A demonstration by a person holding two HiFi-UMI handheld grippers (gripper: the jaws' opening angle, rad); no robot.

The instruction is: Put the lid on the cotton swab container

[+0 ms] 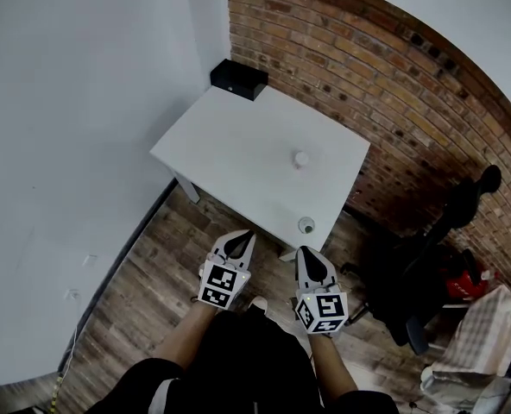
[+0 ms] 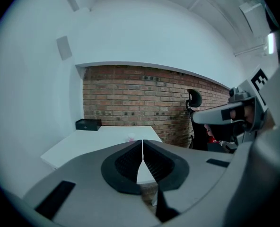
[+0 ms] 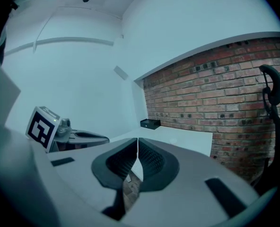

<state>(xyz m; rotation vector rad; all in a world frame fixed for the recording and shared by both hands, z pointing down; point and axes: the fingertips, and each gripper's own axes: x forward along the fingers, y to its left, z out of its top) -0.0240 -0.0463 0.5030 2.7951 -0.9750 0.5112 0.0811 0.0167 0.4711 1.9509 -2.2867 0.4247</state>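
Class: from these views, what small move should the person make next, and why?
Probably bring the right claw forward over the table and open it toward the near round piece at the front edge. Both it and the left claw are shut, empty and short of the table; the far round piece sits mid-table. Which is the lid is unclear.

I stand in what looks like a small office. A black swivel chair (image 1: pixel 398 283) sits beside my white counter (image 1: pixel 238 153), between a brick wall (image 1: pixel 394 93) and wood-plank floor (image 1: pixel 143 274).
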